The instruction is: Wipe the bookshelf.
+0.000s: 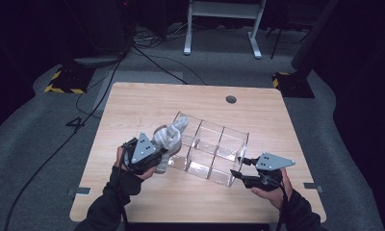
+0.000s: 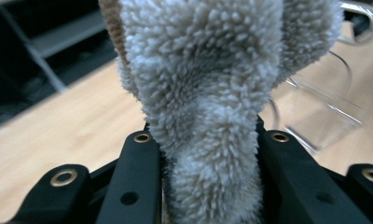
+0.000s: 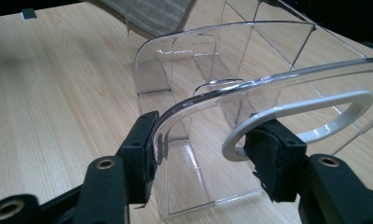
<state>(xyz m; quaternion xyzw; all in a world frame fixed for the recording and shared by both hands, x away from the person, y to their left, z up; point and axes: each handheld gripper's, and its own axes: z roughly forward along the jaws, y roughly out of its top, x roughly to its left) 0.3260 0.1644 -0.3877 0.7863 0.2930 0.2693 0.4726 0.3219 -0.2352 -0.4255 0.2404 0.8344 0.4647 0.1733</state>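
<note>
A grey carpet with black cables [image 1: 60, 144] is seen around the wooden worktop [image 1: 147, 101]. On the left, a fluffy towel [image 1: 169, 137] is pinched by the left gripper [image 1: 157, 155] at the near-left corner of the clear organiser [image 1: 212, 149]. The organiser's right wall is clamped by the right gripper [image 1: 238, 166]. A white frame [image 1: 222, 29] stands behind in the dark.
</note>
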